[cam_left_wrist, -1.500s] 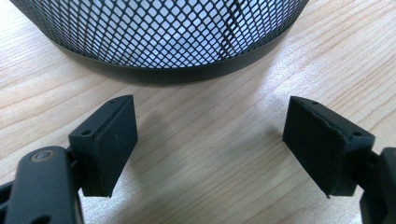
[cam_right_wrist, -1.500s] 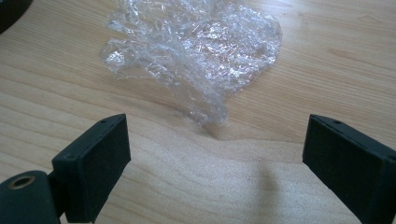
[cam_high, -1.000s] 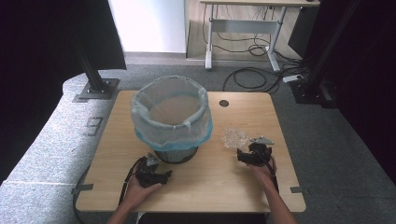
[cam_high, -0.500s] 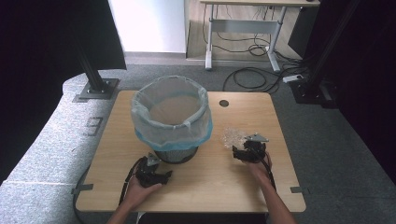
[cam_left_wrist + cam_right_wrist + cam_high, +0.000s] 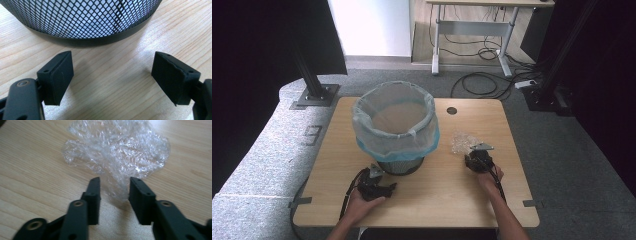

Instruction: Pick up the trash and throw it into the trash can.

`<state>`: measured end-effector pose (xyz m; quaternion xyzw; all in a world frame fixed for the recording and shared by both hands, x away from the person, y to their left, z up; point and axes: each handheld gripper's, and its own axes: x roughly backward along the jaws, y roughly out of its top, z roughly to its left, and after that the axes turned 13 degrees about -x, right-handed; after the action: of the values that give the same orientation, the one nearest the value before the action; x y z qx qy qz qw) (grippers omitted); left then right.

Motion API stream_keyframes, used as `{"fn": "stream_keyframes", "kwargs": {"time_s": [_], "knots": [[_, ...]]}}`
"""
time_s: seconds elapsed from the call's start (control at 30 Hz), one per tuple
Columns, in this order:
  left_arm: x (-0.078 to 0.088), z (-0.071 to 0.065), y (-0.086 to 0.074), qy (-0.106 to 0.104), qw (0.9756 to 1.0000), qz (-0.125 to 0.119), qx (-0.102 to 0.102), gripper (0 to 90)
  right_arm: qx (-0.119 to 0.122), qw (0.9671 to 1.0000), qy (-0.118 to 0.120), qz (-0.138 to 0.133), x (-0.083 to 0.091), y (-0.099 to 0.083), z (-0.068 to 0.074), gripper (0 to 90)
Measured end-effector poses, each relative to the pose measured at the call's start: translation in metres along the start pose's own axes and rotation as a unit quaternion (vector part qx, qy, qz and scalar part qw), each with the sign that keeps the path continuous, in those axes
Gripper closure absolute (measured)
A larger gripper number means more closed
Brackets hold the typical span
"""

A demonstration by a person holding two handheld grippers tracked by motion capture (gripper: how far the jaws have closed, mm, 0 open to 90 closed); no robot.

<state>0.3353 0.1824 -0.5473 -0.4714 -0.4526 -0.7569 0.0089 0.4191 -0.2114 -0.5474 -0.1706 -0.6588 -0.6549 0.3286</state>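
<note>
Right tongs [image 5: 114, 185] moved forward; crumpled plastic wrap [image 5: 117, 152] seemingly between jaws

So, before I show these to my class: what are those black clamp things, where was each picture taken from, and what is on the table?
A person sits at a wooden table holding a hand-operated gripper in each hand; there is no robot arm. The high view looks down from above. Each gripper also carries its own camera looking along its black fingers. The left gripper rests open near the foot of a mesh wastebasket lined with a plastic bag. The right gripper has its fingers on either side of a tail of crumpled clear plastic wrap, not yet closed on it. Nothing is held yet.
</note>
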Motion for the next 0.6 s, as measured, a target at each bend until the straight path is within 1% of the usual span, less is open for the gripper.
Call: {"fn": "stream_keyframes", "kwargs": {"time_s": [0.03,0.07,0.17,0.23,0.37,0.4,0.43,0.47,0.53,0.57,0.6], "knots": [[0.0,0.0,0.0,0.0,1.0,0.0,0.0,17.7,0.001,1.0,-0.001,0.0,0.0,0.0,0.0,69.6],[0.0,0.0,0.0,0.0,1.0,0.0,0.0,17.7,0.001,1.0,-0.001,0.0,0.0,0.0,0.0,69.6],[0.0,0.0,0.0,0.0,1.0,0.0,0.0,17.7,-0.001,1.0,0.003,-0.001,0.0,0.001,-0.002,80.5],[0.0,0.0,0.0,0.0,1.0,0.0,0.0,17.7,-0.004,0.9999,0.008,-0.007,0.001,0.003,-0.004,84.6],[0.0,0.0,0.0,0.0,1.0,0.0,0.0,17.7,-0.013,0.9997,0.014,-0.013,0.004,0.004,-0.006,85.7],[0.0,0.0,0.0,0.0,1.0,0.0,-0.001,17.8,-0.019,0.9994,0.018,-0.021,0.007,0.006,-0.006,85.7],[0.0,0.0,0.0,0.0,1.0,0.0,-0.001,17.8,-0.019,0.9994,0.018,-0.021,0.007,0.006,-0.006,85.7],[0.0,0.0,0.0,-0.001,1.0,0.0,-0.001,17.7,-0.025,0.9989,0.024,-0.032,0.01,0.007,-0.007,85.8],[0.0,0.0,0.0,-0.001,1.0,0.0,-0.001,17.7,-0.026,0.9987,0.025,-0.036,0.012,0.008,-0.007,85.8],[0.0,0.0,0.0,-0.001,1.0,0.0,-0.001,17.7,-0.029,0.9982,0.027,-0.045,0.015,0.009,-0.007,86.0],[0.0,0.0,0.0,-0.001,1.0,0.0,-0.001,17.7,-0.03,0.998,0.028,-0.048,0.016,0.01,-0.007,86.0]]}}
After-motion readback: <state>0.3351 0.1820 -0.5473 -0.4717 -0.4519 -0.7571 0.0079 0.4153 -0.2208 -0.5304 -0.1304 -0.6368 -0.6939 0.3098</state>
